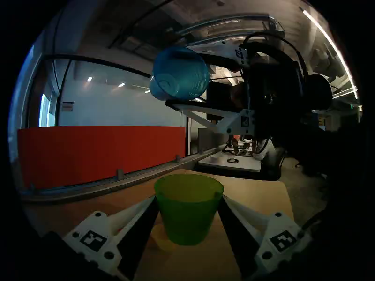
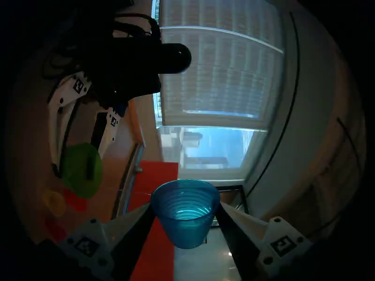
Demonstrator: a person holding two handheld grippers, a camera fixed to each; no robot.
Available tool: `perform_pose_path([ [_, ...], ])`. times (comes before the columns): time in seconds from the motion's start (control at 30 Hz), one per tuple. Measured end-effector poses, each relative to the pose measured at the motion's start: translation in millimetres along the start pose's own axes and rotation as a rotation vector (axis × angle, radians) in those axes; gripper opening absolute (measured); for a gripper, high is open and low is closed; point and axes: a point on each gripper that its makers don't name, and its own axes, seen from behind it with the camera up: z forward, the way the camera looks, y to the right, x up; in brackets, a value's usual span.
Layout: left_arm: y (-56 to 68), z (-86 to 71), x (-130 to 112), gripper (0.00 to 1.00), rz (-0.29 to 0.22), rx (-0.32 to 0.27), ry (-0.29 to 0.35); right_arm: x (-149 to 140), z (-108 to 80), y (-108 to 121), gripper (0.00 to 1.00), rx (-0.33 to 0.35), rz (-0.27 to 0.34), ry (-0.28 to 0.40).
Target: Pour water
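Note:
A green cup (image 1: 189, 208) stands upright on the wooden table (image 1: 253, 189), and my left gripper (image 1: 189, 220) is shut on it from both sides. Above it, the blue cup (image 1: 180, 73) lies tipped on its side in the air, held by my right gripper (image 1: 187, 77) coming in from the right. In the right gripper view the blue cup (image 2: 185, 213) sits between my right gripper's (image 2: 185, 222) fingers, rolled sideways, with the green cup (image 2: 82, 169) and the left gripper (image 2: 79, 154) far off at the left. No stream of water is visible.
An orange partition (image 1: 101, 152) with a metal rail (image 1: 140, 173) runs along the table's far left edge. A desk with cables (image 1: 232, 161) stands behind. Small yellow and red marks (image 2: 58, 203) lie on the table near the green cup. Large windows (image 2: 220, 93) are opposite.

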Motion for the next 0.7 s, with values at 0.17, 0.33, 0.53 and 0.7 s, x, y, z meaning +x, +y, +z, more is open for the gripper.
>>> perform_pose_path([
  [0.17, -0.4, 0.6, 0.9, 0.84, 0.001, 0.001, 0.002, 0.4, 0.2, -2.0, 0.9, 0.004, -0.006, 0.001],
  [0.33, -0.6, 0.6, 2.4, 0.84, 0.003, 0.002, 0.005, -0.3, -0.1, -3.9, 0.9, 0.005, 0.054, -0.001],
  [0.53, -0.6, 0.0, 4.3, 0.84, 0.009, 0.003, 0.007, -5.3, -1.4, -9.6, 0.9, 0.015, 0.241, -0.008],
  [0.7, -1.2, -1.0, 5.0, 0.84, 0.011, 0.009, 0.006, -10.8, -5.1, -16.4, 0.9, 0.023, 0.423, -0.017],
])
